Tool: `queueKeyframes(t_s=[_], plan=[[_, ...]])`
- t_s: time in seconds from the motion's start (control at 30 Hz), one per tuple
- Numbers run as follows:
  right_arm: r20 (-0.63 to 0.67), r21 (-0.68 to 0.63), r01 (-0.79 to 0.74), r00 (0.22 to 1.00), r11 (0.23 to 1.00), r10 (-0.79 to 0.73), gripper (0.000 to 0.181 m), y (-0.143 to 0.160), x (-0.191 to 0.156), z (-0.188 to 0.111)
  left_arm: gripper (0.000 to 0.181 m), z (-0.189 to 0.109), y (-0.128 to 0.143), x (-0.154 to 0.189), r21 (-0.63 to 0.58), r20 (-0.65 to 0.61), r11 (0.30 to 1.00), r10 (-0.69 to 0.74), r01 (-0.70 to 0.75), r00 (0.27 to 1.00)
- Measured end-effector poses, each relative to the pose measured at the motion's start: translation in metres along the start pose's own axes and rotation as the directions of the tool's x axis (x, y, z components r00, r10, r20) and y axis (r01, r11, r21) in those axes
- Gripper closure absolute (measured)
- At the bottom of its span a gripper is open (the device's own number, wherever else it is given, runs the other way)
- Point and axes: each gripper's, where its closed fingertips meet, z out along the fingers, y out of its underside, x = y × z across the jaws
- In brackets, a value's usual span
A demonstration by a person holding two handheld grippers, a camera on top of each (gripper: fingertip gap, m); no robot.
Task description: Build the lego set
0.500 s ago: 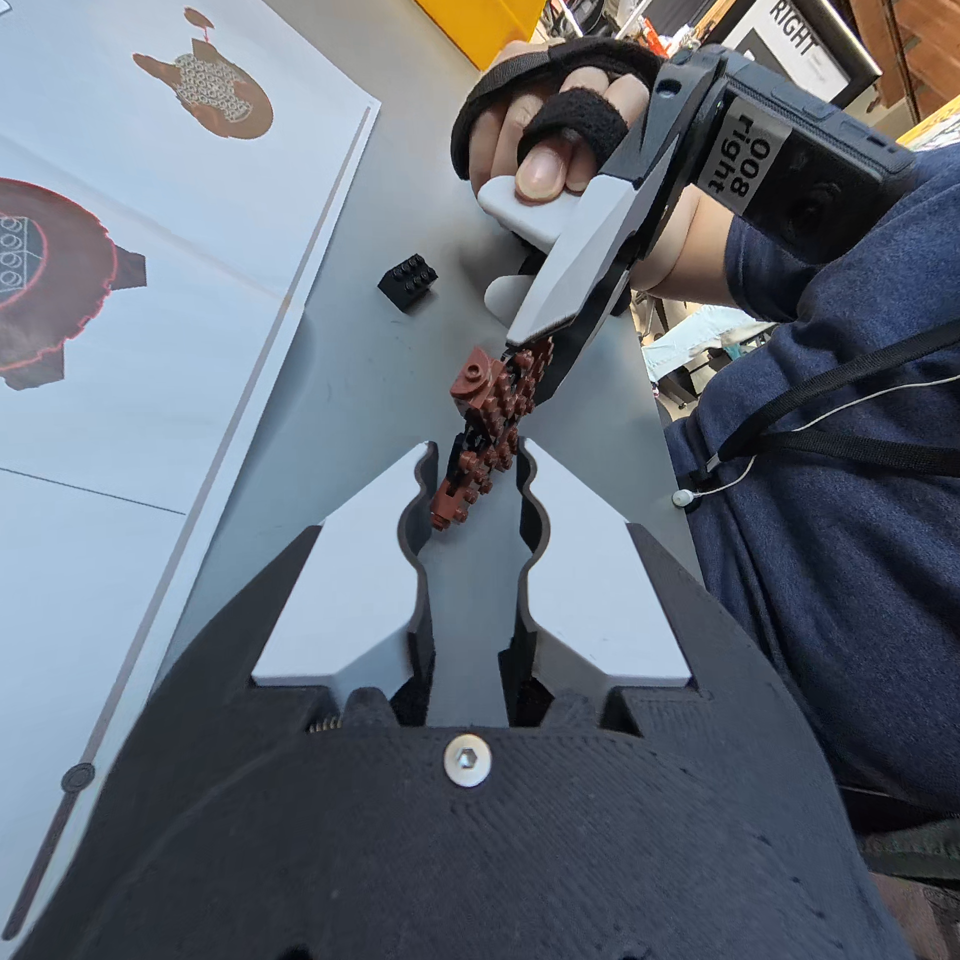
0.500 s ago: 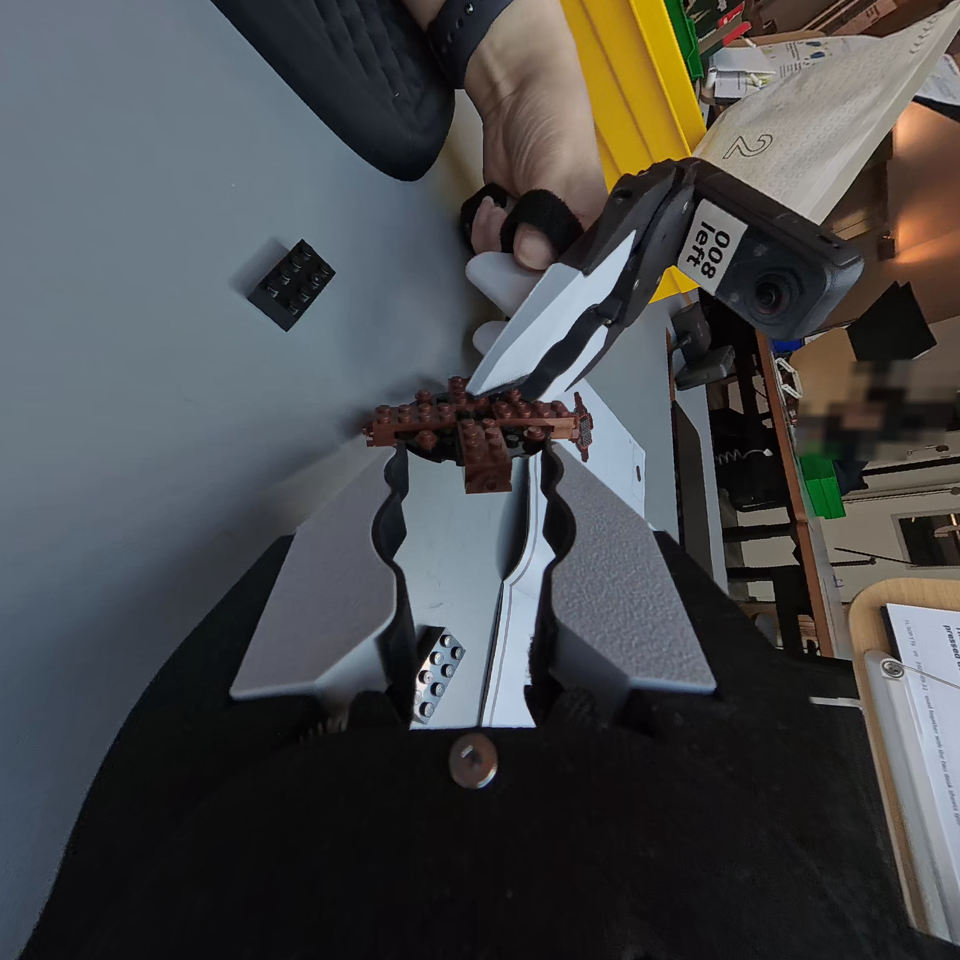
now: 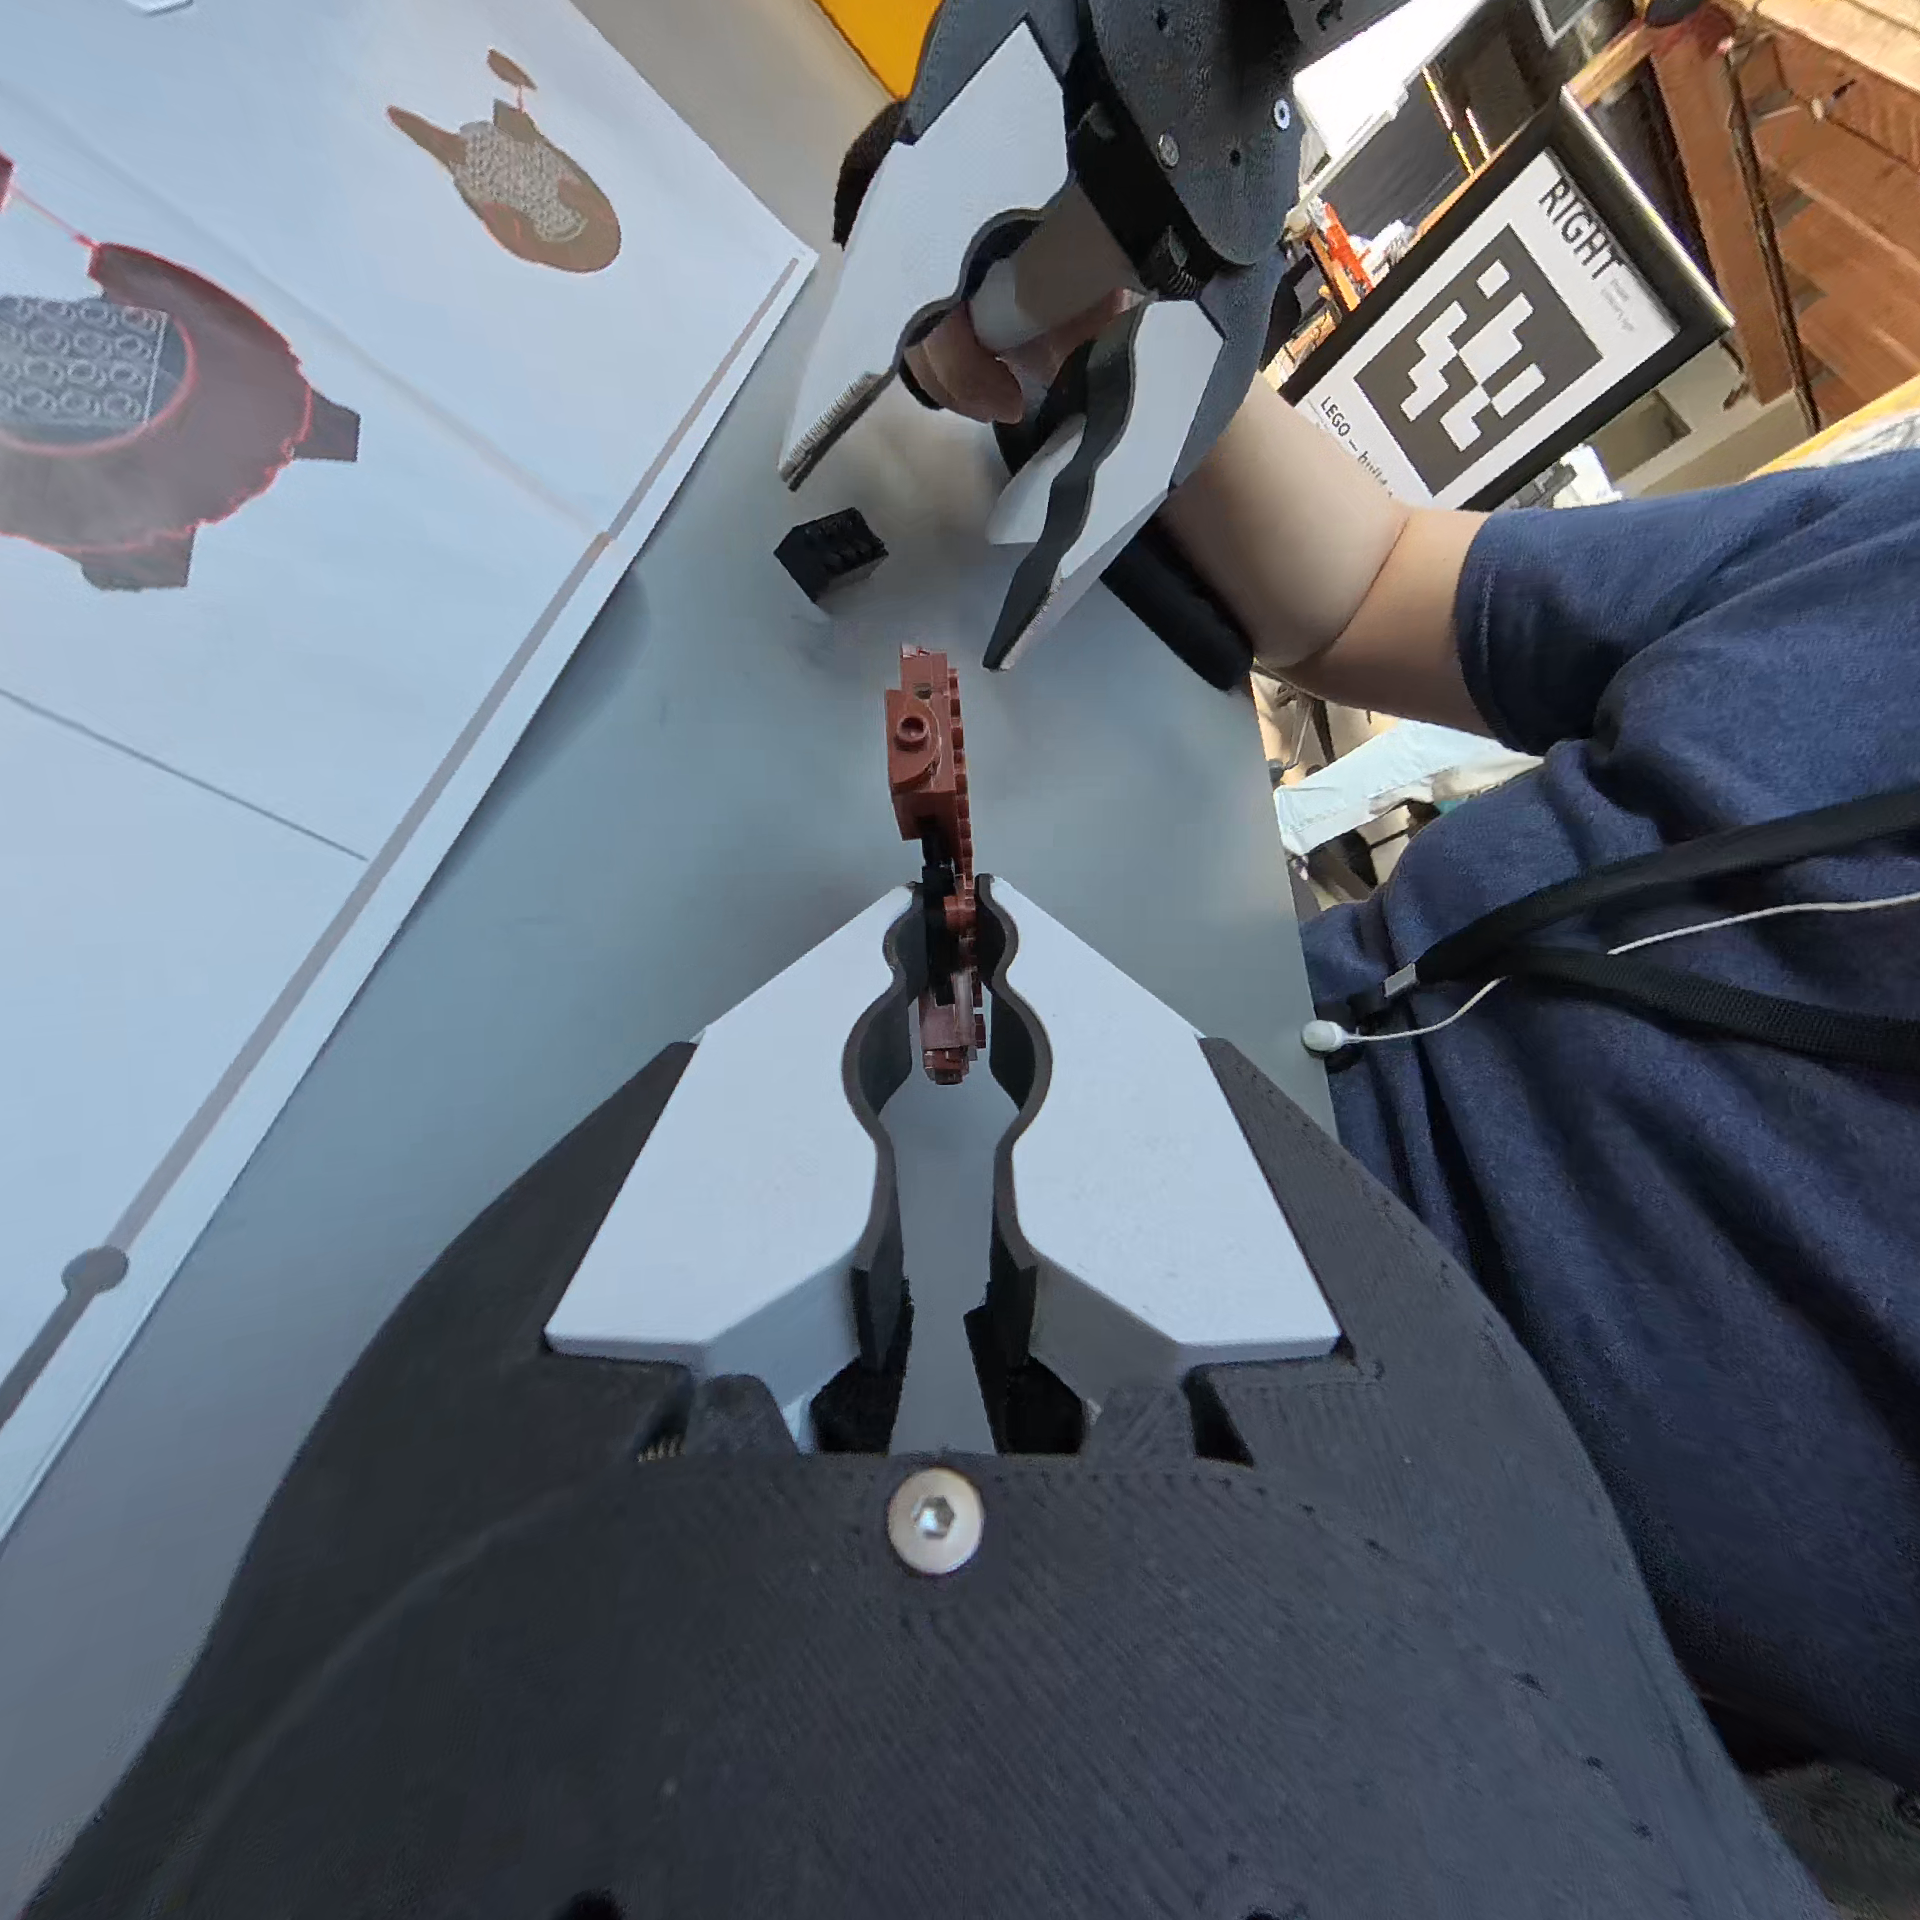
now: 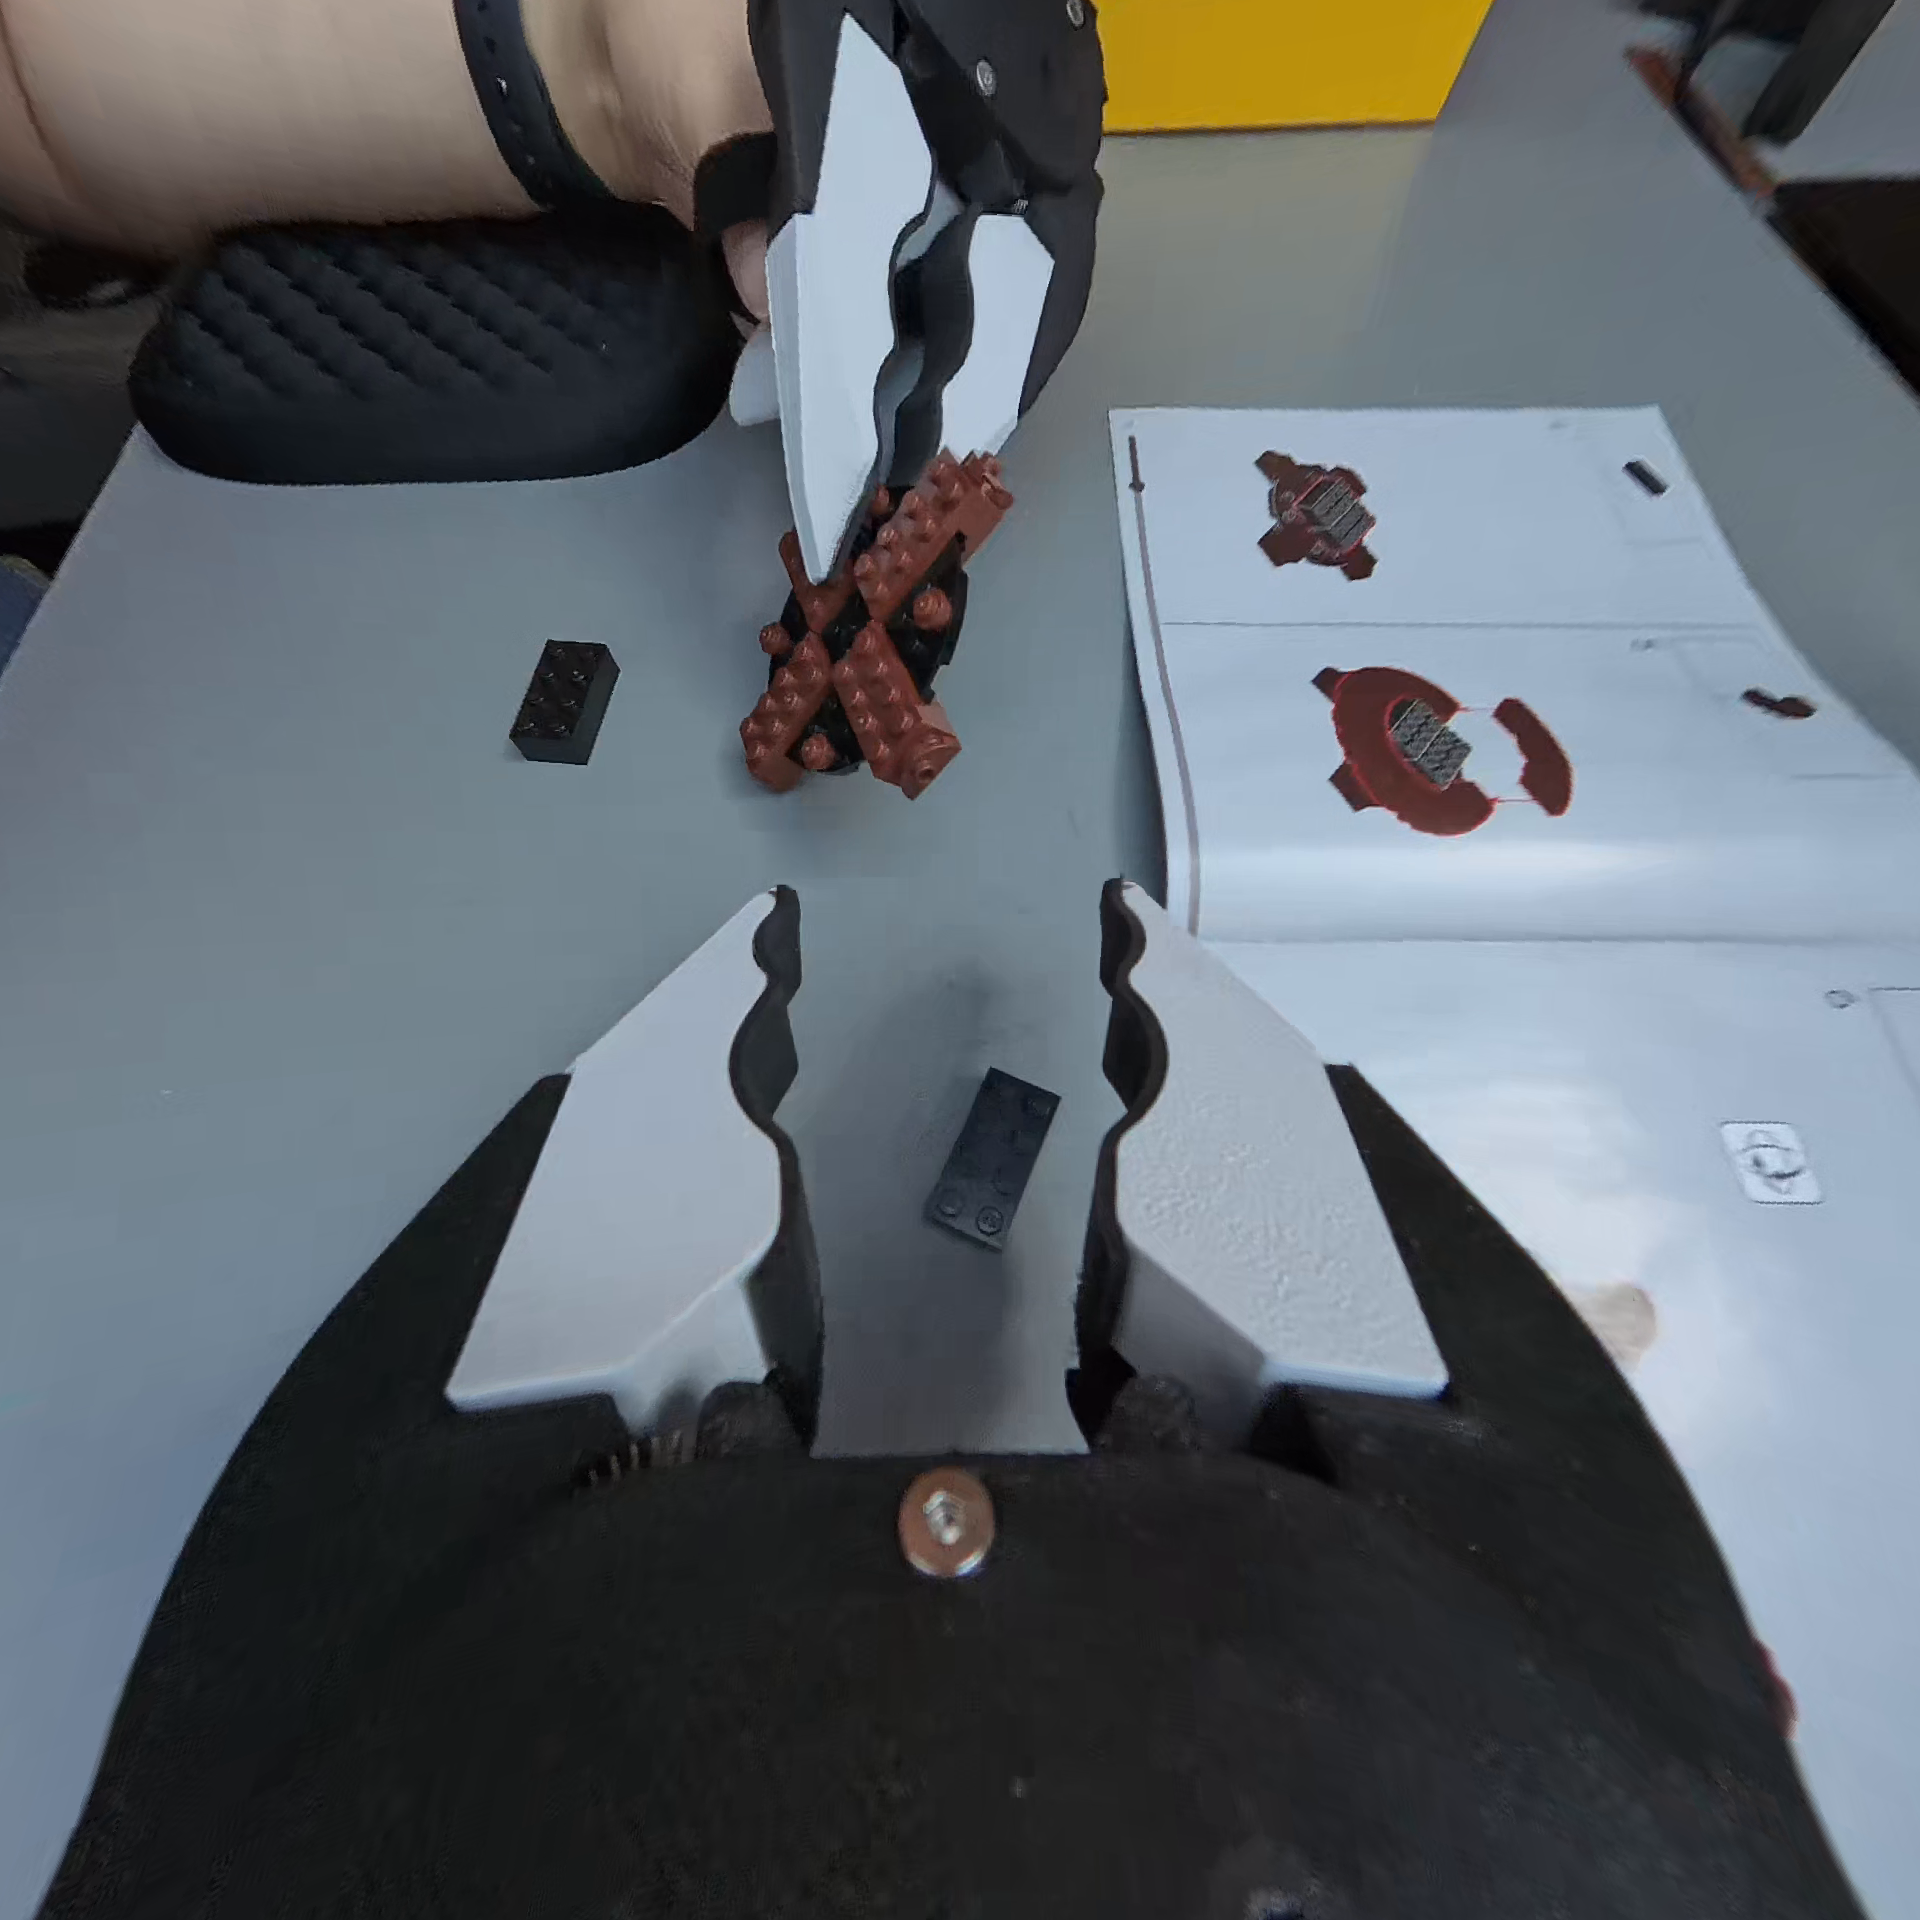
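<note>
Left gripper (image 3: 948, 894), clamped on one end of the reddish-brown and black brick assembly (image 3: 932, 769), holds it edge-on above the grey table (image 3: 675, 831). Right gripper (image 4: 948, 904) is spread and empty, poised over a flat black plate (image 4: 992, 1158) lying between its fingers. Likely next step: fetch this plate; descend squarely, grip its long edges, keep the assembly steady. Only the right wrist view shows the plate and the assembly's studded face; both views show the black brick (image 4: 564, 702) and instruction booklet (image 4: 1558, 831).

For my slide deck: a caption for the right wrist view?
Open right gripper above a black plate; left gripper holds the brown build.
</note>
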Motion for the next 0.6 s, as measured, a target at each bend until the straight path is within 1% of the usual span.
queueKeyframes(t_s=[0.07,0.1,0.13,0.17,0.23,0.27,0.3,0.37,0.4,0.47,0.5,0.6], plan=[[0.050,-0.016,-0.115,0.992,0.993,0.115,0.121,-0.001,-0.005,0.011,0.176,-0.003,0.001,-0.004,0.011,-0.016,0.995,-0.102,0.102,0.995],[0.088,-0.015,-0.150,0.985,0.989,0.151,0.118,-0.006,-0.011,0.017,0.176,-0.004,0.002,-0.005,0.015,-0.021,0.993,-0.120,0.120,0.993],[0.119,-0.004,-0.148,0.982,0.989,0.148,0.115,-0.013,-0.018,0.022,0.176,-0.004,0.002,-0.005,0.015,-0.024,0.992,-0.128,0.129,0.991],[0.105,-0.012,-0.101,0.989,0.995,0.102,0.115,-0.017,-0.021,0.025,0.176,-0.004,0.002,-0.005,0.011,-0.025,0.990,-0.140,0.140,0.990],[-0.034,-0.048,0.055,0.998,0.997,-0.057,0.113,-0.024,-0.011,0.029,0.176,-0.004,0.003,-0.006,0.011,-0.035,0.985,-0.172,0.172,0.985],[-0.103,-0.076,0.090,0.990,0.993,-0.098,0.107,-0.027,-0.005,0.030,0.176,-0.004,0.004,-0.006,0.008,-0.046,0.981,-0.194,0.194,0.980],[-0.124,-0.100,0.080,0.988,0.992,-0.093,0.099,-0.030,-0.005,0.034,0.176,-0.004,0.004,-0.007,0.009,-0.051,0.977,-0.212,0.213,0.976],[-0.153,-0.111,-0.010,0.988,0.994,-0.007,0.082,-0.037,-0.008,0.046,0.176,-0.005,0.003,-0.010,0.026,-0.051,0.968,-0.249,0.251,0.967],[-0.156,-0.131,-0.043,0.987,0.990,0.022,0.081,-0.036,-0.012,0.054,0.175,-0.005,0.002,-0.013,0.037,-0.048,0.963,-0.265,0.267,0.963],[-0.203,-0.194,-0.074,0.979,0.978,0.033,0.082,-0.029,-0.012,0.065,0.176,-0.007,0.001,-0.015,0.051,-0.048,0.958,-0.281,0.283,0.959],[-0.205,-0.203,-0.071,0.978,0.977,0.028,0.086,-0.028,-0.013,0.070,0.176,-0.008,0.001,-0.015,0.053,-0.048,0.957,-0.283,0.286,0.958],[-0.246,-0.264,-0.071,0.969,0.962,0.004,0.107,-0.019,-0.008,0.078,0.176,-0.007,0.001,-0.016,0.054,-0.054,0.949,-0.308,0.311,0.950]])
